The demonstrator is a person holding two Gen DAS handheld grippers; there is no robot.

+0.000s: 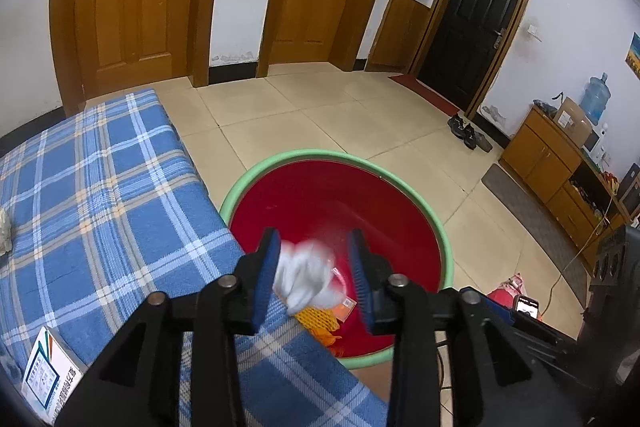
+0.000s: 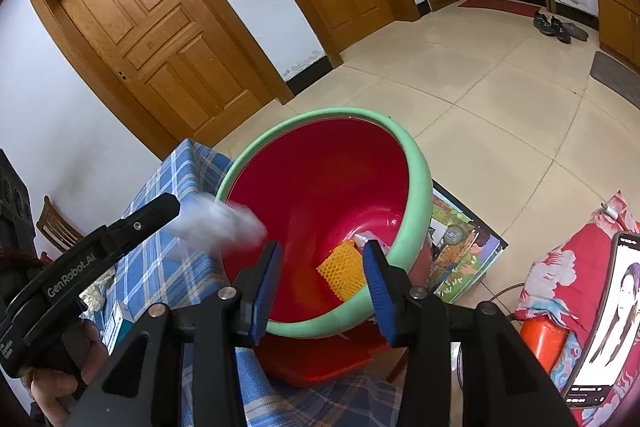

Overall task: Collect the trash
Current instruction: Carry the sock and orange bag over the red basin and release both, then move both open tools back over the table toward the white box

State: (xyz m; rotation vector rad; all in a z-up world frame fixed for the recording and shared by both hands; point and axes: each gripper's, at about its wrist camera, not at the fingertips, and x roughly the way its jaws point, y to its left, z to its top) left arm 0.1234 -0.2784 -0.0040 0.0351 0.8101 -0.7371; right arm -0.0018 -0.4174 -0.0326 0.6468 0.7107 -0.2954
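**Trash falls into the red basin**

The red basin with a green rim stands beside the blue checked cloth. The left gripper is released; a blurred white wad is between its pads, over the basin. The right gripper is released and empty. An orange foam net lies in the basin.
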